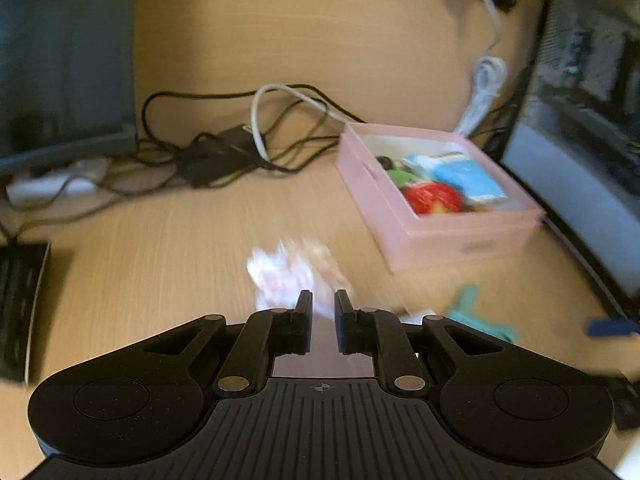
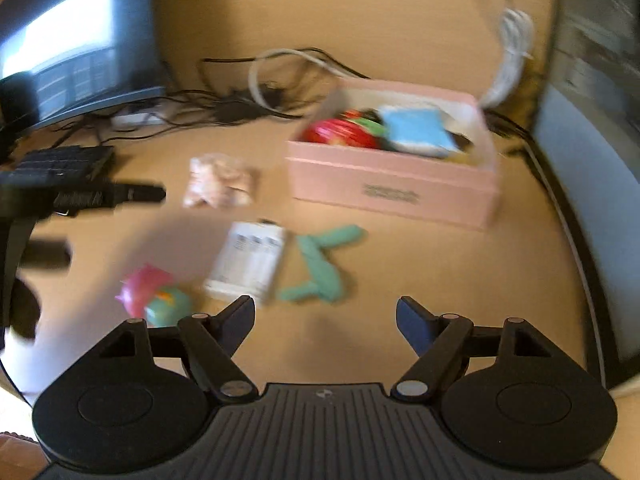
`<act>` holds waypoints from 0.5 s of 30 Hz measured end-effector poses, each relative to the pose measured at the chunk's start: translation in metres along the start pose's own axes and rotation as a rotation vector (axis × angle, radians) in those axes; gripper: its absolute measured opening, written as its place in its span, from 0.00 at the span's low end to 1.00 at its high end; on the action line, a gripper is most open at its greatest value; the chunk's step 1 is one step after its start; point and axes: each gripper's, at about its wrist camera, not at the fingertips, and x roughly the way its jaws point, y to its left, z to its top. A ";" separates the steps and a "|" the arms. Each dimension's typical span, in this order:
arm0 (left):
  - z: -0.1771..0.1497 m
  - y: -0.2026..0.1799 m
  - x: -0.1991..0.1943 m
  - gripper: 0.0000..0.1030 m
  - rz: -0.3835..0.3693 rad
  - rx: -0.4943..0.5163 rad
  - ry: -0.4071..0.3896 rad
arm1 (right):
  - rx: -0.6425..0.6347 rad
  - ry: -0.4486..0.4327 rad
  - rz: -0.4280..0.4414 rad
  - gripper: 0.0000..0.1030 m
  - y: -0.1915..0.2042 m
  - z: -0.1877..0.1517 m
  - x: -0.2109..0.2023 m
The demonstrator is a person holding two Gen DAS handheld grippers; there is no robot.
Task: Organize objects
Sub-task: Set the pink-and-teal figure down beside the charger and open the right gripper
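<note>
A pink box [image 1: 400, 216] [image 2: 392, 184] stands on the wooden desk and holds a red fruit [image 1: 434, 198], a blue packet [image 1: 468, 178] and a green item. A crumpled white-pink packet [image 1: 288, 276] [image 2: 218, 182] lies just beyond my left gripper [image 1: 323, 300]. Its jaws are shut to a narrow slit and grip nothing. My right gripper [image 2: 326, 308] is open and empty above bare desk. Ahead of it lie a teal clip-like thing [image 2: 320, 268], a white pack [image 2: 248, 264] and a pink-and-teal toy [image 2: 156, 296]. Both views are blurred.
A tangle of black and white cables [image 1: 224, 148] with a power brick lies behind the box. A monitor [image 1: 580, 152] stands at the right. A second screen [image 2: 80, 52] and a black keyboard [image 2: 60, 162] are at the left.
</note>
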 end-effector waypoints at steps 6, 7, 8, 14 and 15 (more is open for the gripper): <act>0.026 -0.004 0.059 0.14 0.037 0.027 0.114 | 0.052 0.014 -0.010 0.76 -0.022 -0.017 -0.004; 0.025 -0.005 0.068 0.14 0.058 0.046 0.145 | 0.051 0.014 -0.011 0.76 -0.025 -0.019 -0.005; 0.023 -0.005 0.077 0.14 0.075 0.065 0.176 | 0.047 0.014 -0.016 0.77 -0.028 -0.021 -0.006; 0.011 0.000 0.083 0.15 0.078 0.079 0.130 | 0.046 0.013 -0.040 0.85 -0.039 -0.029 -0.011; 0.010 0.001 0.082 0.15 0.074 0.070 0.125 | 0.049 0.015 -0.041 0.85 -0.040 -0.029 -0.011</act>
